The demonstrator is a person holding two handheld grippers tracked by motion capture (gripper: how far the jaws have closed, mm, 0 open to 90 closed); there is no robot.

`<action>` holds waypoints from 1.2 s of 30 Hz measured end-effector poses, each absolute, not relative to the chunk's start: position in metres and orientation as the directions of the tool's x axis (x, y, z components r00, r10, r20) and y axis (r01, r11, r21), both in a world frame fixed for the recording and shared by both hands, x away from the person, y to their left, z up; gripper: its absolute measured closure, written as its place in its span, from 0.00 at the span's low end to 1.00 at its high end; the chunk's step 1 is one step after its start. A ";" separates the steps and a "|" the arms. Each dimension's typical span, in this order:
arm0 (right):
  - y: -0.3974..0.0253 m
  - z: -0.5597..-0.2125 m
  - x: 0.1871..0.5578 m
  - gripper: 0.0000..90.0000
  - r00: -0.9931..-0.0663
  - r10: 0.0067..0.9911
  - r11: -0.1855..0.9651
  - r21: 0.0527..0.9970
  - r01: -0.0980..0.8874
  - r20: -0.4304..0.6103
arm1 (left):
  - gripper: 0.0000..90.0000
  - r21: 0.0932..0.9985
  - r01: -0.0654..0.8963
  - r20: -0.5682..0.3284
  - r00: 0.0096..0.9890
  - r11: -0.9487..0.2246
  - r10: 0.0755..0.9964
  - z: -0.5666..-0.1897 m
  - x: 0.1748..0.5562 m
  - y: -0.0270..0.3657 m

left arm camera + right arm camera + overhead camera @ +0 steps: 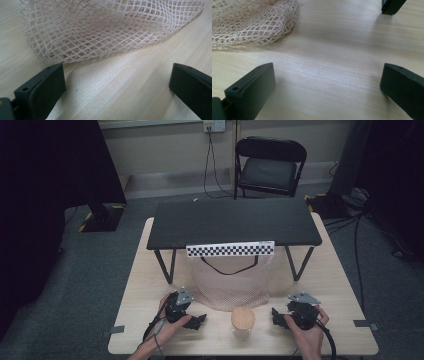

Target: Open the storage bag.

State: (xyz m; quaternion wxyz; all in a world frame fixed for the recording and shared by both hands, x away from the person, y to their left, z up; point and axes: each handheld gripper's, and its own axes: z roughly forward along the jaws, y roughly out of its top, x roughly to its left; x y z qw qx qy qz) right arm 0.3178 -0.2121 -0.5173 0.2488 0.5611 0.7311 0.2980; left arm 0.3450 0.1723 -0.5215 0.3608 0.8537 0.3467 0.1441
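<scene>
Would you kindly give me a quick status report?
Left gripper and right gripper open, empty. Mesh bag untouched on table. Jar stands between grippers.

Overhead camera looks forward and down on my counter [325,285]; both finger cameras skim it closely, sharing the mesh bag [231,280].

One mesh bag [231,282], one jar [242,322], two grippers, one chair [270,167]
</scene>
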 end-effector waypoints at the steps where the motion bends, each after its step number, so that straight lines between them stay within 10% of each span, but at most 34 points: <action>1: -0.212 -0.517 0.318 0.00 -0.247 0.969 0.193 0.715 0.672 -0.029 | 0.00 0.717 0.486 -0.004 0.720 -0.500 0.694 -0.522 0.345 0.172; 36: -0.212 -0.517 0.318 0.00 -0.246 0.969 0.193 0.715 0.672 -0.030 | 0.04 0.730 0.311 0.130 0.811 -0.608 0.570 -0.498 0.339 0.160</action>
